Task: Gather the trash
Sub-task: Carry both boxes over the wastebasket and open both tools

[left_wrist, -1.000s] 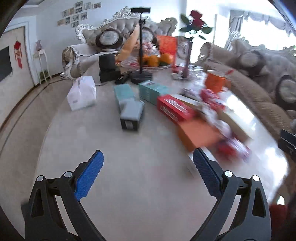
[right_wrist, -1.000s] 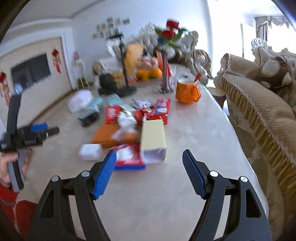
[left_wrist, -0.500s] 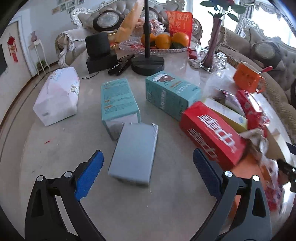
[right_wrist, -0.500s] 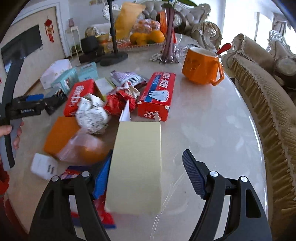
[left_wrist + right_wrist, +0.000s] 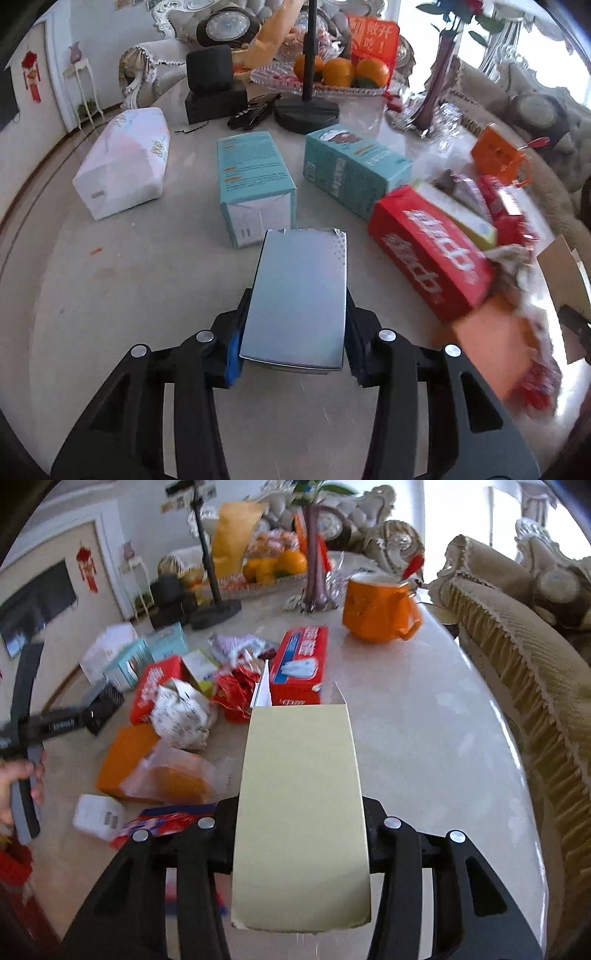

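A flat grey box lies on the pale marble table right in front of the left wrist camera. My left gripper has its jaws closing on the box, and both blue pads press its sides. In the right wrist view a pale yellow open carton sits between the fingers of my right gripper. Those jaws are closing too, tight against the carton's sides. The carton hides the pads.
Two teal boxes, a red box, a white tissue pack, crumpled wrappers, a toothpaste box, an orange mug, a vase and a fruit tray crowd the table. A sofa runs along the right edge.
Both grippers moved forward and down over their boxes. Their jaws went from wide to closed on the grey box and on the yellow carton.
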Tool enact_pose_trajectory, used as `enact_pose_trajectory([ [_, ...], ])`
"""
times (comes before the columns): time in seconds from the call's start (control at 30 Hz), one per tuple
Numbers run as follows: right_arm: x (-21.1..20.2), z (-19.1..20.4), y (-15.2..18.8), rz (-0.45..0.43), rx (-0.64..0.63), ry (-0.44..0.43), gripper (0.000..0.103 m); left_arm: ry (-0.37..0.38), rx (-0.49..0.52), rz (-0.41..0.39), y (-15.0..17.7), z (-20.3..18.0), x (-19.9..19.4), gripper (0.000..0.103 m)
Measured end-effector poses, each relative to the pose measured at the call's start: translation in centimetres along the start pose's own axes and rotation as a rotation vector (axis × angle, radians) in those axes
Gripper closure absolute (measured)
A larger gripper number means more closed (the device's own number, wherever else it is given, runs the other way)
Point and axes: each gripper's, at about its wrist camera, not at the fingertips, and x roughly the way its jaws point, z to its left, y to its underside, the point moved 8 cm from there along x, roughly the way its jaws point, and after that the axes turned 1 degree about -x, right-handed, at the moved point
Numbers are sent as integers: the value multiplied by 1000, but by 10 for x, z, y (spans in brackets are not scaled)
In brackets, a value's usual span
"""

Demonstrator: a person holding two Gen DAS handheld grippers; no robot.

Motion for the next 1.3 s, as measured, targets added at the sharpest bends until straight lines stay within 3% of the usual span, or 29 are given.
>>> enact_pose_trajectory([
  [0.2,-73,5,13,-116,48,-69,59,70,6,-128,25,-14,-91,59],
  [0.3,-121,23,46,-188,56,-147,59,129,45,-204,60,-29,-146,59],
  [0.43,-173,65,121,-214,36,-256,59,190,115,-255,140,-52,-209,59],
  [0.57,-196,110,200,-144,22,-363,59,243,169,-186,249,-82,-234,59],
  [0.7,-167,137,271,19,20,-366,59,288,135,-53,339,-103,-215,59],
  [0.87,-94,134,328,221,17,-231,59,220,159,146,414,-119,-132,59],
  [1.07,-45,120,376,395,67,-157,59,180,139,292,457,-115,-70,59],
  [1.3,-36,120,384,417,38,-125,59,168,116,366,479,-109,-56,58],
])
